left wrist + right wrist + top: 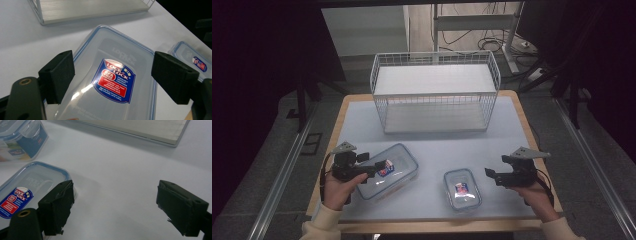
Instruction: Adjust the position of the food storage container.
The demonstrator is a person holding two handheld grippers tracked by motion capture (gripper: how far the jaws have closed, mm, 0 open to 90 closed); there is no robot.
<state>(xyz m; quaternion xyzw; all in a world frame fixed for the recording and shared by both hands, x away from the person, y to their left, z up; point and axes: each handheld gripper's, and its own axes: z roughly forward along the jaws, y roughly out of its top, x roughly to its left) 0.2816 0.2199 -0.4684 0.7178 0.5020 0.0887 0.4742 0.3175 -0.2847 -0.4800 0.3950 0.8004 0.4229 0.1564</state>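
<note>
currently left gripper (110,77) jaws wide, large container (110,75) below, between fingers (58,76), untouched. right gripper (122,207) jaws wide, small container (27,187) beside one finger. risk: pads skid off slick lid, shove box.

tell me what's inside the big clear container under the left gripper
Nothing shows through the big container's clear lid apart from the red and blue label stuck on top. That label and the glare hide part of the inside. The left gripper's open fingers hover over it.
</note>
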